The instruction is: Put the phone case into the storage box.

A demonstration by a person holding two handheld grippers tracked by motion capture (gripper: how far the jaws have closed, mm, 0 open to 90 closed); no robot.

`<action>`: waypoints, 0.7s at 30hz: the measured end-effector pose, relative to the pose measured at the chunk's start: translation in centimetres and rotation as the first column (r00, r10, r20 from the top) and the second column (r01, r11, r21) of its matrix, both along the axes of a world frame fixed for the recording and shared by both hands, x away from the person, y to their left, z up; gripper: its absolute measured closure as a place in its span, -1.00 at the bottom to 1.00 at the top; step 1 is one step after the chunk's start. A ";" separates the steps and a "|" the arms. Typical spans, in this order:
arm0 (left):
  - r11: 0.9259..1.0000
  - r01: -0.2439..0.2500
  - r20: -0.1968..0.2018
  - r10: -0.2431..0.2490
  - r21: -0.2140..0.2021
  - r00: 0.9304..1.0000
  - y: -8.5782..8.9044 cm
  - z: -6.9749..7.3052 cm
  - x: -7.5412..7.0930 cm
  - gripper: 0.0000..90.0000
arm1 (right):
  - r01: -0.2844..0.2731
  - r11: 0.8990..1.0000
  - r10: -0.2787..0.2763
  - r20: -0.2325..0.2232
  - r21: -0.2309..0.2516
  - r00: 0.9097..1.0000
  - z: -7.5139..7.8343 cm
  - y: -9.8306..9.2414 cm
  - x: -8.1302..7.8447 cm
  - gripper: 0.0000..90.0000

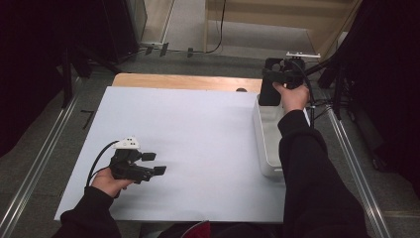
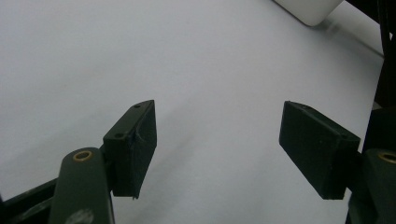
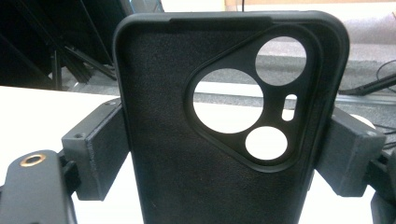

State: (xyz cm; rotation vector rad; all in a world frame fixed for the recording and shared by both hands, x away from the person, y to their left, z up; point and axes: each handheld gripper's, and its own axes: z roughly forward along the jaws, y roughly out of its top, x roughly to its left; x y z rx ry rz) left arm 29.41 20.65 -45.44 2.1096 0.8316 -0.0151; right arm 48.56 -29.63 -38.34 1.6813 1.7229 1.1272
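Right gripper view: right tool point(image 3: 219, 154) pinches the black phone case point(image 3: 187, 177) upright, camera cutouts topmost; left tool point(image 2: 217, 149) spread.

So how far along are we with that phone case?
Done: the right gripper has gripped the black phone case by its sides, above the white bin. In hand: holding it up. Left: setting it down somewhere; the left gripper is open over the white table.
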 end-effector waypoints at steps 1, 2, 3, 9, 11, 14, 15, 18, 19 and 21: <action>1.000 0.001 0.000 -0.001 -0.001 1.000 0.0 0.0 0.0 -0.38 | 0.008 1.000 -0.008 0.006 -0.003 1.000 -0.2 -0.1 0.0 -0.72; 1.000 0.001 0.002 -0.001 -0.004 1.000 0.0 0.0 0.0 -0.38 | 0.010 1.000 -0.010 0.003 -0.004 1.000 -0.3 -0.1 0.0 -0.72; 1.000 0.001 0.000 -0.001 -0.003 1.000 0.0 0.0 0.0 -0.38 | 0.010 1.000 -0.010 0.006 -0.005 1.000 -0.5 -0.1 0.0 -0.72; 1.000 -0.003 0.001 0.003 -0.007 1.000 0.0 0.0 0.0 -0.38 | -0.004 1.000 0.004 0.002 -0.026 1.000 -1.0 0.2 -0.2 -0.72; 1.000 0.000 0.001 0.000 -0.006 1.000 0.0 0.0 0.0 -0.38 | 0.000 1.000 0.000 0.004 -0.017 1.000 -1.1 0.2 -0.3 -0.72; 1.000 -0.001 0.000 0.001 -0.004 1.000 0.0 0.0 0.0 -0.38 | 0.001 1.000 -0.001 -0.002 -0.015 1.000 -1.3 0.2 -0.4 -0.72; 1.000 -0.007 -0.003 0.007 -0.003 1.000 0.1 0.0 0.0 -0.38 | -0.001 1.000 0.001 -0.001 -0.016 1.000 -1.4 0.2 -0.4 -0.72; 1.000 -0.005 0.001 0.005 -0.006 1.000 0.1 0.0 0.2 -0.38 | -0.002 1.000 0.002 -0.008 -0.014 1.000 -1.8 0.2 -0.6 -0.72; 1.000 -0.009 0.000 0.009 -0.008 1.000 0.1 0.0 0.2 -0.38 | -0.003 1.000 0.003 -0.013 -0.009 1.000 -2.0 0.2 -0.7 -0.72; 1.000 -0.008 0.000 0.008 -0.004 1.000 0.1 0.0 0.2 -0.38 | -0.007 1.000 0.007 -0.017 -0.011 1.000 -2.3 0.2 -0.8 -0.72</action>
